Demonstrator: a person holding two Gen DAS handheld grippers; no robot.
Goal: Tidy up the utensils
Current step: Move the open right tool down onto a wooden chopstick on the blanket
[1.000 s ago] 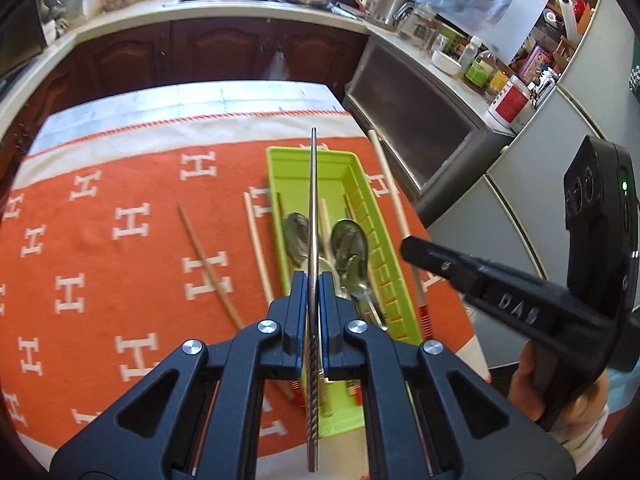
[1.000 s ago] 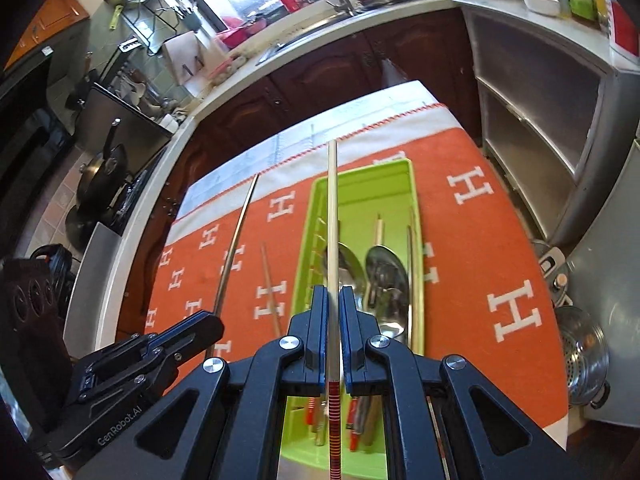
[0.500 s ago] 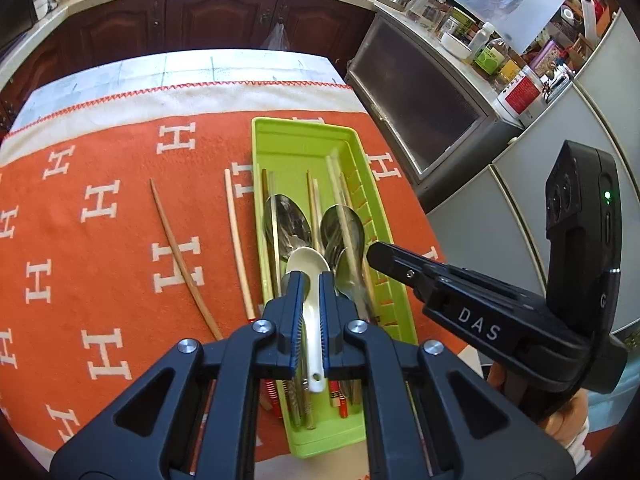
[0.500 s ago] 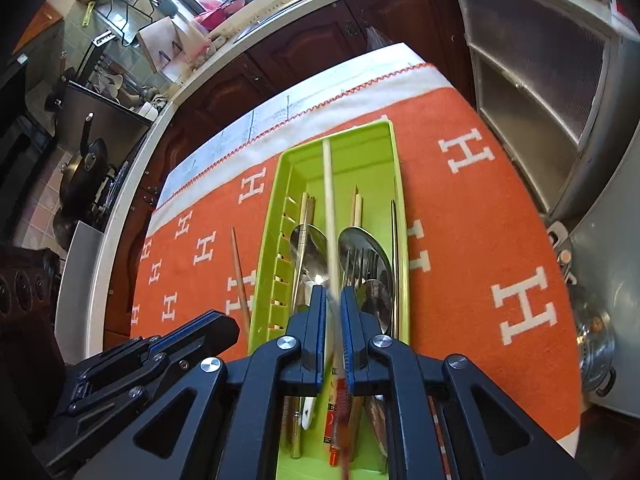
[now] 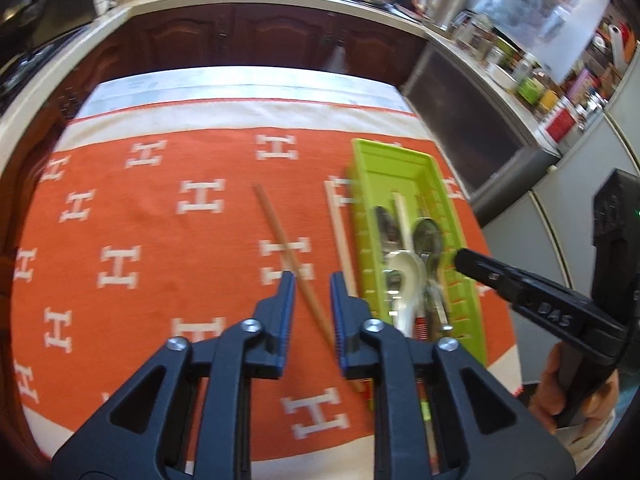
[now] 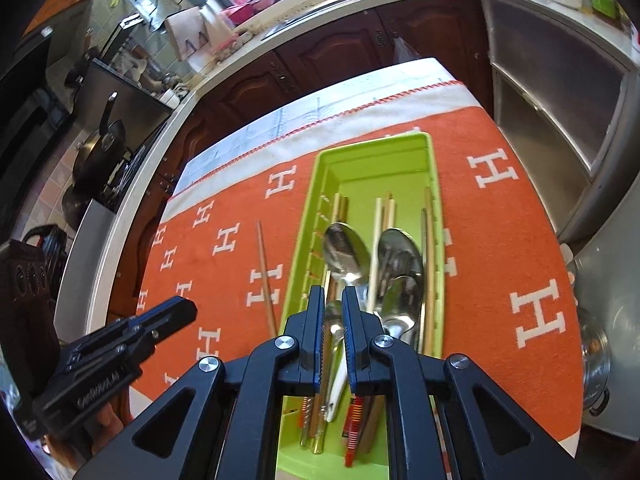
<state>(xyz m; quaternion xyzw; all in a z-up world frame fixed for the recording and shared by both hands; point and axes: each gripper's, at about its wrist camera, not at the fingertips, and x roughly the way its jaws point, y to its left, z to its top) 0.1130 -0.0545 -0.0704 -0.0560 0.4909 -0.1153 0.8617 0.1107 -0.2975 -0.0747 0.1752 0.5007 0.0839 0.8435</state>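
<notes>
Opening my left gripper [image 5: 311, 280] now, the blue-padded jaws spreading over the orange cloth with white H marks [image 5: 160, 264]. A brown wooden chopstick [image 5: 294, 266] lies on the cloth and runs up through the gap toward eleven o'clock; the pads are not pressing on it. Just past my right-hand pad, at one o'clock, a pale wooden chopstick [image 5: 340, 236] lies on the cloth alongside the lime-green plastic cutlery tray [image 5: 404, 164]. Inside that tray I see steel spoons [image 5: 428, 236], a white ceramic spoon [image 5: 404, 276] and more chopsticks, handles toward me.

My right gripper [image 6: 333, 300] hangs over the near half of the tray, jaws narrow, only a slim gap between the pads, and nothing gripped that I can make out. Through that gap sit a metal spoon [image 6: 346, 252] and the white spoon's handle. Out at nine o'clock from there my left gripper shows above the cloth. Dark wooden kitchen cabinets [image 5: 256, 36] stand at twelve o'clock.
</notes>
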